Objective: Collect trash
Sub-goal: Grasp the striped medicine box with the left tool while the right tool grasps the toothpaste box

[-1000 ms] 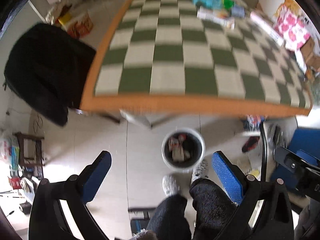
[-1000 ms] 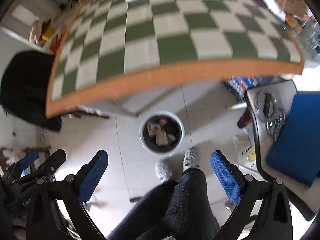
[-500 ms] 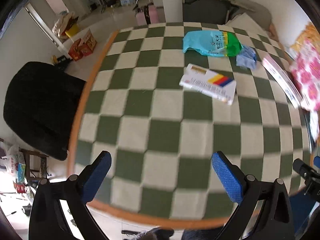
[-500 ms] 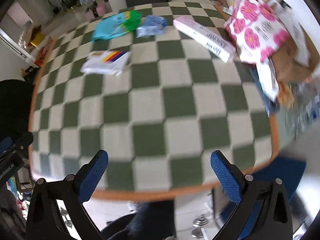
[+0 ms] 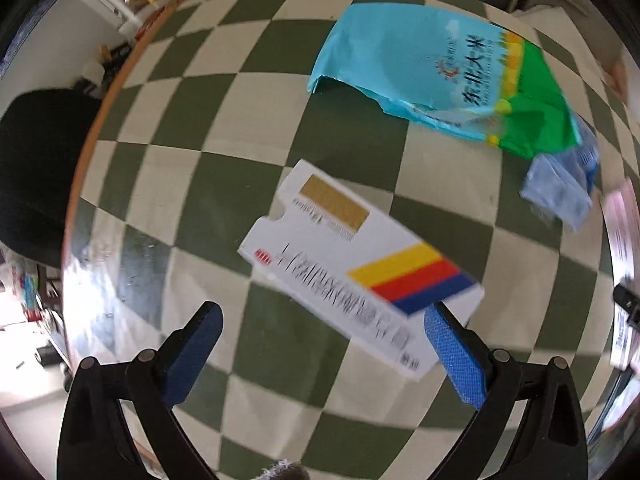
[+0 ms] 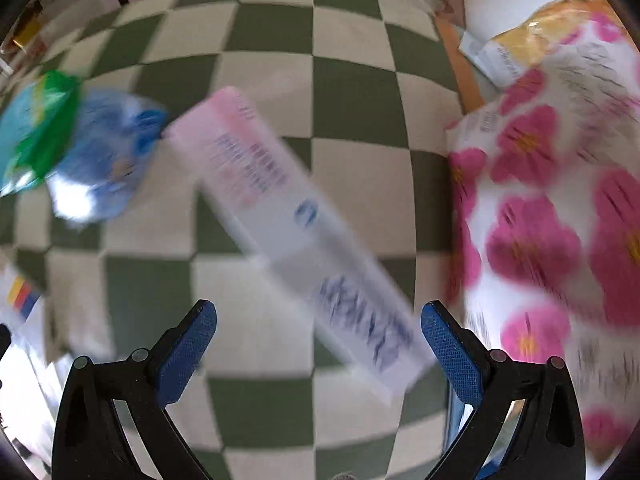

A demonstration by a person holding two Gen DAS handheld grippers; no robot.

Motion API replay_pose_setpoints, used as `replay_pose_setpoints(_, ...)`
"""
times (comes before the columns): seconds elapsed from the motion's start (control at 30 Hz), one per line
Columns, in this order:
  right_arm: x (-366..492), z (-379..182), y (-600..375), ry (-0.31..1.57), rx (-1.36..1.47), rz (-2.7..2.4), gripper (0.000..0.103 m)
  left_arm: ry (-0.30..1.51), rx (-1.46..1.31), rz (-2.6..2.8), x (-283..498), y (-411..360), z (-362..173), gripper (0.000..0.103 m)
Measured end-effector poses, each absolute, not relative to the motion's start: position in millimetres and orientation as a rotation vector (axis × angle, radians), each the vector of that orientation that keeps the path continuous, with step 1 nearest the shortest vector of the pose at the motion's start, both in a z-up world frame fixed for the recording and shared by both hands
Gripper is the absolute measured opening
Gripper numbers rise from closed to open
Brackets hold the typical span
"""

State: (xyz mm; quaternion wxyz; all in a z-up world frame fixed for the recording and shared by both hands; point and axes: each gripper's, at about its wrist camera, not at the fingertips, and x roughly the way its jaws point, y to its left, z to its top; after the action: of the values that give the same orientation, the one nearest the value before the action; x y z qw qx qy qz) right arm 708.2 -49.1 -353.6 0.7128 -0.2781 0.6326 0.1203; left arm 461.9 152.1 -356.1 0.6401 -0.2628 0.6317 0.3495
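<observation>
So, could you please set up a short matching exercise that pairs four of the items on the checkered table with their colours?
Things:
1. rice bag
2. flat carton
3. long box
4. flowered pack

Colours:
A. white with pink blossoms
B. white with yellow, red and blue stripes
C. turquoise with a green end
D. pink fading to white

Pairs: 1-C, 2-B, 3-D, 4-A
</observation>
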Motion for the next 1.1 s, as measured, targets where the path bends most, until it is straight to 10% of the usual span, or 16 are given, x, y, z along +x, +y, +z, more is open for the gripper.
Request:
replay_pose_setpoints(0.3, 721, -375, -45, 1.580, -0.366, 0.347, 0.061, 1.424, -0.897, 0.817, 445, 178, -376, 0.102)
replay_pose_setpoints(0.6, 688, -396, -31, 1.589, -0.280, 0.275, 0.060, 1.352, -1.248, 0.938, 439, 209, -396, 0.101)
replay_pose_setpoints(0.7, 679, -398, -29, 1.569, -0.321, 0.269, 0.050, 1.418, -1.107, 0.916, 442, 200, -392, 0.086)
replay_pose_setpoints(1.1, 593, -415, -72, 1.687, -0.422, 0.405, 0.053, 1.590, -0.664, 0.621, 392, 142, -391, 0.086)
